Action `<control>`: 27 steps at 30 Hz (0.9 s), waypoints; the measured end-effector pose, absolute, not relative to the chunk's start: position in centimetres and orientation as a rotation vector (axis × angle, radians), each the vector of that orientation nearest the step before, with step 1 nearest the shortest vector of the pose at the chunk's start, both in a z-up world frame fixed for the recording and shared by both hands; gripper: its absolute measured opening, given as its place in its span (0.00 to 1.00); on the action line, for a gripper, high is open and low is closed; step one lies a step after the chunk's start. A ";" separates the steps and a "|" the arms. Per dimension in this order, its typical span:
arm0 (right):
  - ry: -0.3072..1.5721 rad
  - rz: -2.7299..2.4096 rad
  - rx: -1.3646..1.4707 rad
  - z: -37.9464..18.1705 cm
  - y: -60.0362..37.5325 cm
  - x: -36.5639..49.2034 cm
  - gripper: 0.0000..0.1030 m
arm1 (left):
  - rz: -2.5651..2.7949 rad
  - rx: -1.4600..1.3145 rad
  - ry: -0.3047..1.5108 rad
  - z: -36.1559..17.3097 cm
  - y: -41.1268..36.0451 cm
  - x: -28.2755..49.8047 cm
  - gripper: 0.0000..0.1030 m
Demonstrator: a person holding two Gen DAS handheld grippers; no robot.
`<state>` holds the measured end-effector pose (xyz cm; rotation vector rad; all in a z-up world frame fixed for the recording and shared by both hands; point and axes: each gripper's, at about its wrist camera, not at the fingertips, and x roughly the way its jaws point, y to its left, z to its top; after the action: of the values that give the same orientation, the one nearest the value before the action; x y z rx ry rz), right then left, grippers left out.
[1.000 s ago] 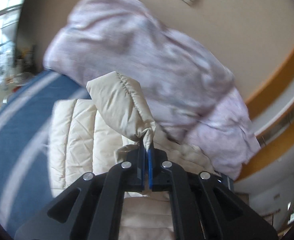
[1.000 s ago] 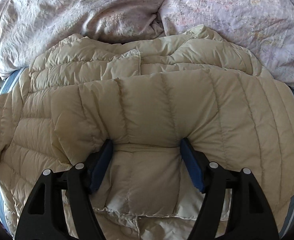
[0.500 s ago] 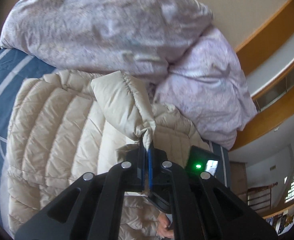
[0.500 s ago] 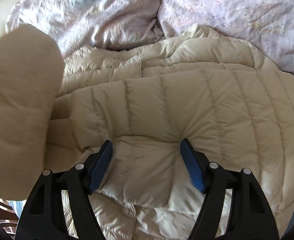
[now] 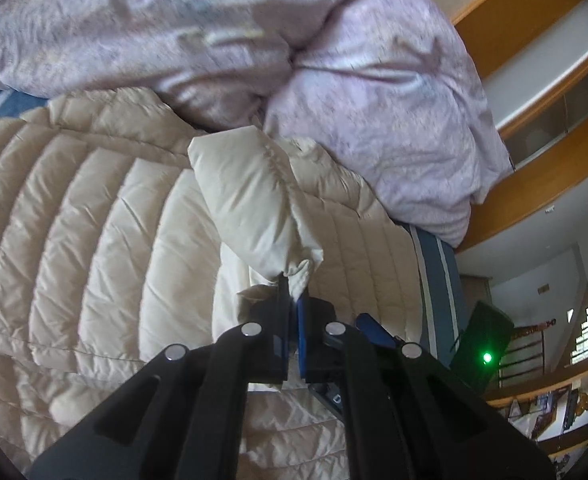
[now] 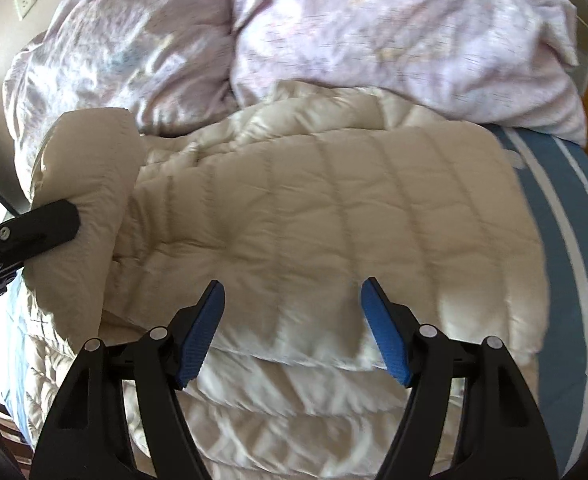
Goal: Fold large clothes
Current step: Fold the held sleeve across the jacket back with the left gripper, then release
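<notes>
Cream puffer jacket point(image 6: 326, 216) spread flat on blue striped bedsheet point(image 6: 566, 208), just below rumpled lilac duvet point(image 6: 374, 32), left gripper point(image 5: 292, 300) clamped tight on sleeve cuff point(image 5: 298, 272) lifted over the body, right gripper point(image 6: 292, 308) jaws wide apart, gripping nothing, above folded panel

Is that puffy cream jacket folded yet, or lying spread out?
Partly folded: the jacket has one layer doubled over another, while the left gripper holds its sleeve raised.

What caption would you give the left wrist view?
Left gripper pinches the cuff of a cream puffer jacket spread on a bed beside lilac bedding.
</notes>
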<state>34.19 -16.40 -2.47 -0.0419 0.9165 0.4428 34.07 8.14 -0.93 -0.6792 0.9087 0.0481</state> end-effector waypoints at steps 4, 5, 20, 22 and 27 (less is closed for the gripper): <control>0.918 0.397 -0.029 -2.8 -18.1 34.6 0.70 | 0.022 -0.651 0.927 -1.3 6.5 35.0 0.04; 0.919 0.386 -0.024 -2.8 -18.5 34.7 0.70 | 0.018 -0.645 0.930 -1.4 6.2 35.2 0.04; 0.899 0.366 -0.022 -2.2 -20.2 34.0 0.70 | -0.042 -0.566 0.864 2.2 5.3 34.6 0.57; 0.890 0.373 -0.025 -1.8 -20.0 34.0 0.70 | -0.034 -0.577 0.845 2.8 6.2 34.1 0.62; 0.883 0.380 -0.018 -1.3 -19.2 33.9 0.70 | -0.026 -0.640 0.821 3.0 8.4 33.7 0.64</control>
<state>33.93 -19.18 -1.28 -0.0178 0.8829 0.3797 33.72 8.38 3.02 -0.6402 0.8210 -0.0262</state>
